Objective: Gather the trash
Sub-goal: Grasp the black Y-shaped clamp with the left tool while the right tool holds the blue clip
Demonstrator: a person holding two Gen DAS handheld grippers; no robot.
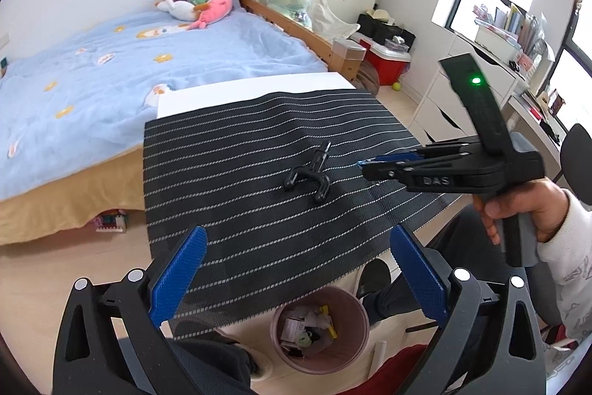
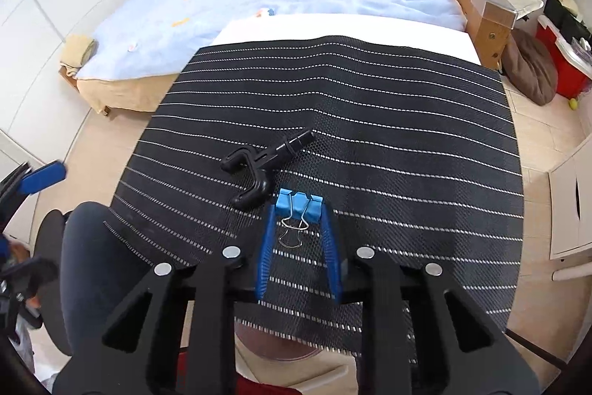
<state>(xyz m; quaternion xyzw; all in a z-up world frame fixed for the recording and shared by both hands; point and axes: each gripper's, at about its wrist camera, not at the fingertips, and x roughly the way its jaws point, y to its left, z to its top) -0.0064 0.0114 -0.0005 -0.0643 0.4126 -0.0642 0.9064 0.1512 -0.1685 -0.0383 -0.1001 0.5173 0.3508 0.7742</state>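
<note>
My right gripper is shut on a blue binder clip, held just above the black striped mat. A black Y-shaped plastic piece lies on the mat just left of the clip; it also shows in the left wrist view. My left gripper is open and empty, above the mat's near edge. A pink trash bin with scraps inside stands on the floor below the table edge. The right gripper shows in the left wrist view, to the right of the black piece.
The mat covers a white table that stands against a bed with a blue blanket. Plush toys lie at the bed's head. A red cooler and white drawers stand to the right. My legs are under the table.
</note>
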